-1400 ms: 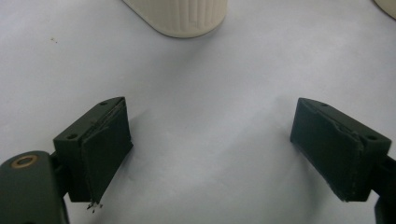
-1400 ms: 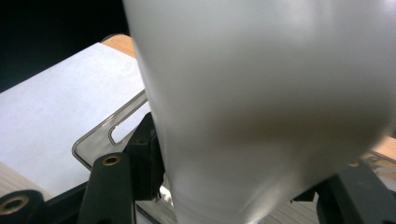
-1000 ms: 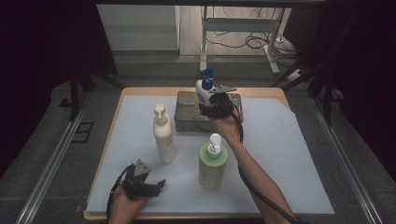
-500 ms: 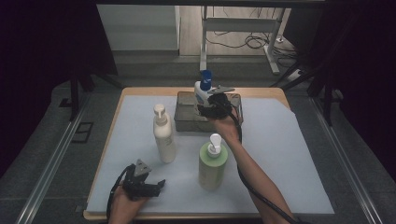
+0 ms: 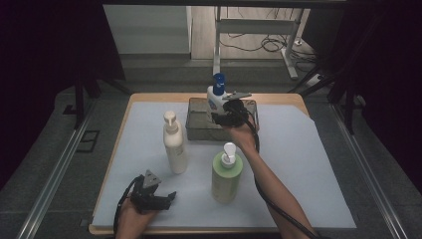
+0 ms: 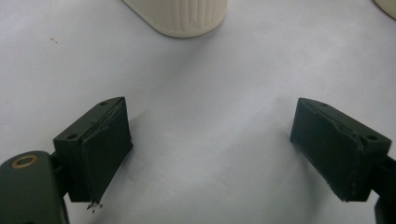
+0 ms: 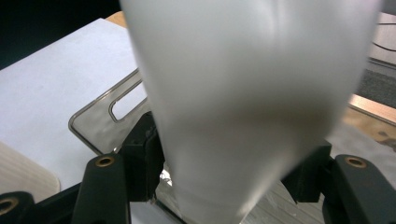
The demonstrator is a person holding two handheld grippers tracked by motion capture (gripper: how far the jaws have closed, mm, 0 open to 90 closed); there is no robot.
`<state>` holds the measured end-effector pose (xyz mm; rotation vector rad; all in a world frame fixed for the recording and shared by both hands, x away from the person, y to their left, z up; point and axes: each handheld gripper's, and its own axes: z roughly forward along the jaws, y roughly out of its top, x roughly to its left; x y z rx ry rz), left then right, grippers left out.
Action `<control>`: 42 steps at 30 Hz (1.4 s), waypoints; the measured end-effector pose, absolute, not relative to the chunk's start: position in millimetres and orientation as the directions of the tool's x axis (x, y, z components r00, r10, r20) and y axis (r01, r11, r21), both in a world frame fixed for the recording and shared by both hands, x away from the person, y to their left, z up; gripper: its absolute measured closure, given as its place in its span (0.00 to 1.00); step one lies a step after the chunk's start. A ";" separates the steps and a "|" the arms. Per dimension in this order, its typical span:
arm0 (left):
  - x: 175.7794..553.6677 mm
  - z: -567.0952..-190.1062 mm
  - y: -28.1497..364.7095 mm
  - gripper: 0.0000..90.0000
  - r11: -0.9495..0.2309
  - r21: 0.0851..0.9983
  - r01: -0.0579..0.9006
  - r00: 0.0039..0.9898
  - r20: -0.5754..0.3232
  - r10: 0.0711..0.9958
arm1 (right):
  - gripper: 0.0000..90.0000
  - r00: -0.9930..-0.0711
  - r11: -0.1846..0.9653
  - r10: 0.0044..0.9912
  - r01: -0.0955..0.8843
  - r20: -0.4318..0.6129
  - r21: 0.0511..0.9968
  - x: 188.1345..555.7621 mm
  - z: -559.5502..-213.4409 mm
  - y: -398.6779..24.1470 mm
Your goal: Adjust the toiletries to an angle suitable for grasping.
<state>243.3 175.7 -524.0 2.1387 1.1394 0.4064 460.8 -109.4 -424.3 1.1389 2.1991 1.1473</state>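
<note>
Nearest the table's front edge, the left gripper [image 5: 166,197] rests on the white sheet [image 5: 308,164] in the person's left hand [image 5: 133,221], its 2 jaws spread wide with bare sheet between them. Its own camera shows the ribbed base of the cream pump bottle [image 6: 180,14] just ahead of those jaws, and from above that cream pump bottle [image 5: 175,144] stands upright on the sheet. Just right of it stands a green pump bottle [image 5: 226,174] with a white pump head, close to the right forearm. Farther back, the right gripper [image 5: 219,115] reaches over the clear grey tray [image 5: 196,124] near the table's far edge. Its jaws flank the white bottle with the blue pump [image 5: 215,97] on both sides (the bottle stands upright in the tray), gripping its body. Up close, the white bottle [image 7: 243,93] is blurred, with the tray's handle slot [image 7: 126,102] behind it.
</note>
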 end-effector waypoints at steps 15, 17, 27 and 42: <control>243.2 -524.1 175.7 0.13 -0.393 0.687 0.611 0.570 -0.037 0.821 | 0.47 -0.608 0.333 0.793 0.483 0.036 0.810 449.5 -425.7 -125.9; 243.2 -524.1 175.7 0.13 -0.393 0.687 0.611 0.570 -0.037 0.821 | 0.49 -0.611 0.335 0.791 0.482 0.037 0.810 447.1 -425.7 -128.2; 243.2 -524.2 175.6 0.13 -0.392 0.688 0.611 0.569 -0.037 0.821 | 0.54 -0.636 0.354 0.771 0.482 0.042 0.802 435.7 -428.6 -141.5; 243.2 -524.1 175.7 0.13 -0.394 0.687 0.611 0.570 -0.037 0.821 | 0.75 -0.600 0.375 0.800 0.506 0.005 0.777 436.6 -428.4 -161.1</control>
